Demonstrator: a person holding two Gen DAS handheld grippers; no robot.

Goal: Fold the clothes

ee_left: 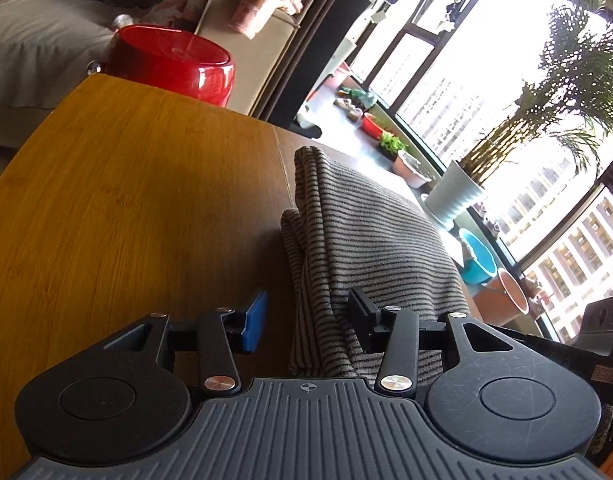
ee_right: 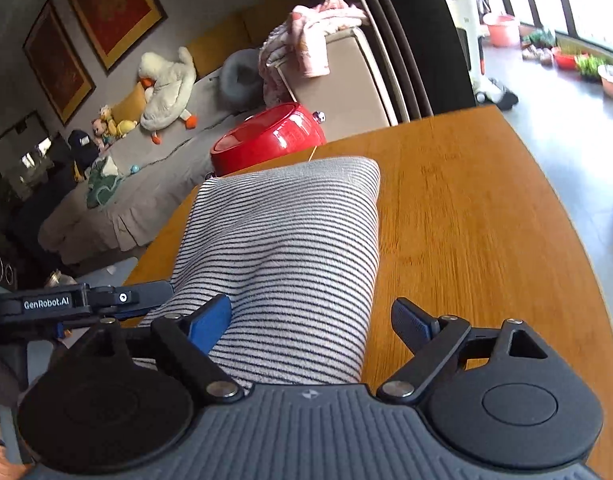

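Garment position: striped garment (ee_right: 282, 248) lies folded on the desk (ee_right: 466, 216), running away from me lengthwise, straight ahead of both tongs.
Right tongs (ee_right: 310, 320): spread wide, straddling the near end; I see no pad pressing the cloth.
Left tongs (ee_left: 302, 320): partly apart over the layered edge (ee_left: 310, 248), not clamped as far as I can judge.
Nearer hand: right, I judge, being centred on the bundle.

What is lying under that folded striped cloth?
The striped cloth rests on the wooden table, bare around it. Whatever might lie beneath stays hidden; only its stacked folded layers show at the edge.
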